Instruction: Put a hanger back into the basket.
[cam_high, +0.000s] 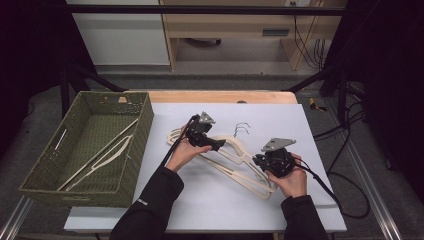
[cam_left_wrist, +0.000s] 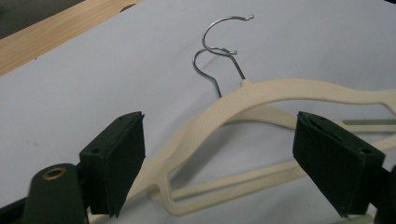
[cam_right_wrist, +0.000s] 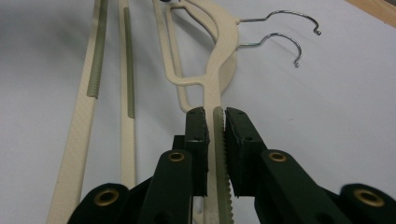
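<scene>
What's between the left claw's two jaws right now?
In the left gripper view, the arm of a cream hanger runs through the gap of the left claw. The jaws stand wide apart, neither pad touching it. White table shows beneath.

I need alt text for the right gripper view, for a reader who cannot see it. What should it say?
The right gripper has its two black jaws closed on the ribbed shoulder of a cream hanger lying on a white table. A second cream hanger lies stacked under it, and their two metal hooks point right.

Table (cam_high: 210, 210) with hangers (cam_high: 235, 155), basket (cam_high: 45, 190)
</scene>
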